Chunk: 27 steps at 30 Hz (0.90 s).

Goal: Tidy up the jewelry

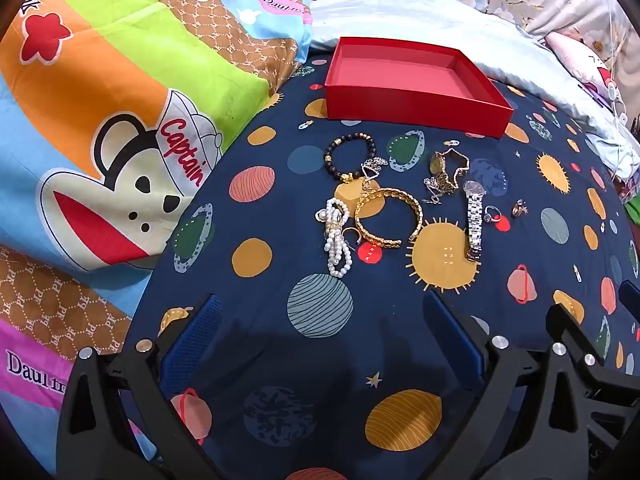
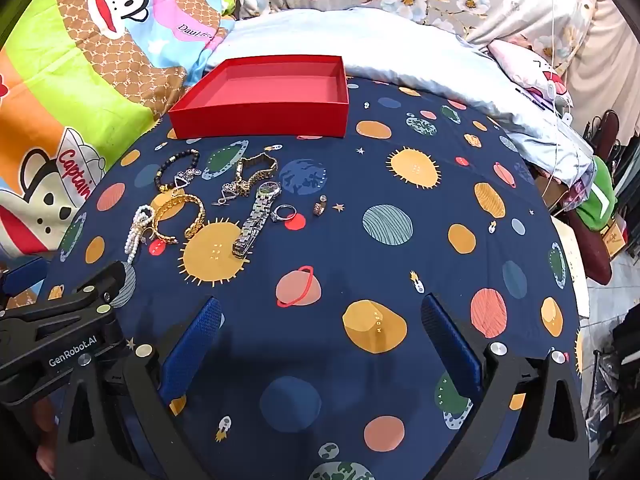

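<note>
Currently both the left gripper (image 1: 320, 312) and the right gripper (image 2: 320, 312) are held spread wide, nothing grasped; jewelry (image 1: 396, 196) is scattered mid-frame below the red box (image 1: 416, 110), upper centre.

The room was brightly, evenly lit. Soft shadows fell under each tool on the near bedsheet (image 1: 280, 360). Fisheye bending curved the edges and blackened the corners; the centre stayed sharp.

Both tongs (image 1: 320, 312) (image 2: 320, 312) are black-framed with blue textured pads (image 2: 192, 344), silver screws and "GenRobot.AI" lettering.
</note>
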{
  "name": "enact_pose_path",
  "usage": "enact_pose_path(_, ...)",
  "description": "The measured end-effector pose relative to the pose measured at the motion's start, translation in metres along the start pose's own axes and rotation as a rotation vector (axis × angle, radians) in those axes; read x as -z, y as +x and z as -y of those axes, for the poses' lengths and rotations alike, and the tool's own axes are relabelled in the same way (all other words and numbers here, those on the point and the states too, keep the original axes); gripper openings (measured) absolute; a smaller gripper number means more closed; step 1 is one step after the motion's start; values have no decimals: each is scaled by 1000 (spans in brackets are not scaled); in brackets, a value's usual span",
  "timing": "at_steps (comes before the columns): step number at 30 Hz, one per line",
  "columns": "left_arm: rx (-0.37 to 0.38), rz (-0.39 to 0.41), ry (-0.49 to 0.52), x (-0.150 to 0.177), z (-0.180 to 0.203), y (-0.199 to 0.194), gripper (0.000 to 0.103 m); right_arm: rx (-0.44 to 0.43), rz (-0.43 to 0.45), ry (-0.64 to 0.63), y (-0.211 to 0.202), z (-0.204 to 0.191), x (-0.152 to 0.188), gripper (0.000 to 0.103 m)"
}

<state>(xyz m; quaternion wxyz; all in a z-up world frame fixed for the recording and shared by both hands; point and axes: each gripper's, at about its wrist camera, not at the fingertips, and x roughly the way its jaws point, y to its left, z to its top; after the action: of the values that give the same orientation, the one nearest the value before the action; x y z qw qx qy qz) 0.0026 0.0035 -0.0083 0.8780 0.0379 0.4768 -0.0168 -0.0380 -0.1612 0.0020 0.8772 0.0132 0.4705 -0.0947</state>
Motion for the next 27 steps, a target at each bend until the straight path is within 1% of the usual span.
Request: enact_pose_path(27,-3,-9,1,4,-2,5,98,-6,-4,3,3,0,1,98)
